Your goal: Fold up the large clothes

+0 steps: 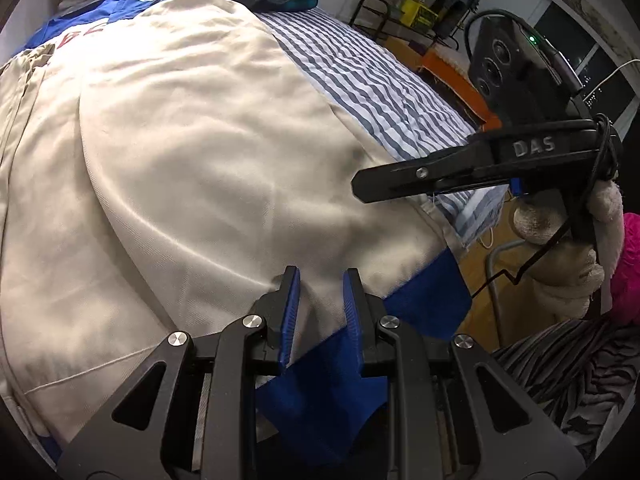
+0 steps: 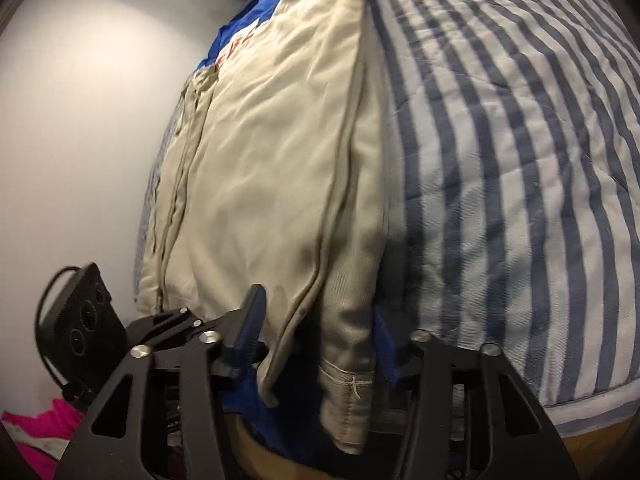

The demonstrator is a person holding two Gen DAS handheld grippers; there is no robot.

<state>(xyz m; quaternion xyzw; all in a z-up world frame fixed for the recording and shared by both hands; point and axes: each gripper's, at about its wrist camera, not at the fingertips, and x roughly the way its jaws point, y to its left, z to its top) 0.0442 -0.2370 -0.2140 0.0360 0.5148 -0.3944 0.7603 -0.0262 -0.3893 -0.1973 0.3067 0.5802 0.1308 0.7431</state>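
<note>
- Beige garment [image 1: 180, 152] lies on the striped bed [image 1: 360, 64], sides already folded inward lengthwise.
- Left gripper [image 1: 320, 304] jaws grasp its near hem; right gripper [image 2: 316, 336] jaws straddle the hem corner, seemingly released.
- End-to-end folds probably remain.

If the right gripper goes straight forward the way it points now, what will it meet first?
Most likely the beige garment: its hem already lies between the jaws of the right gripper and it stretches ahead along the striped bedcover. Depth is hard to judge here.

Raised letters "DAS" on the right tool [image 1: 394, 188]; red lettering on the garment [image 1: 84, 36] seems unreadable.
</note>
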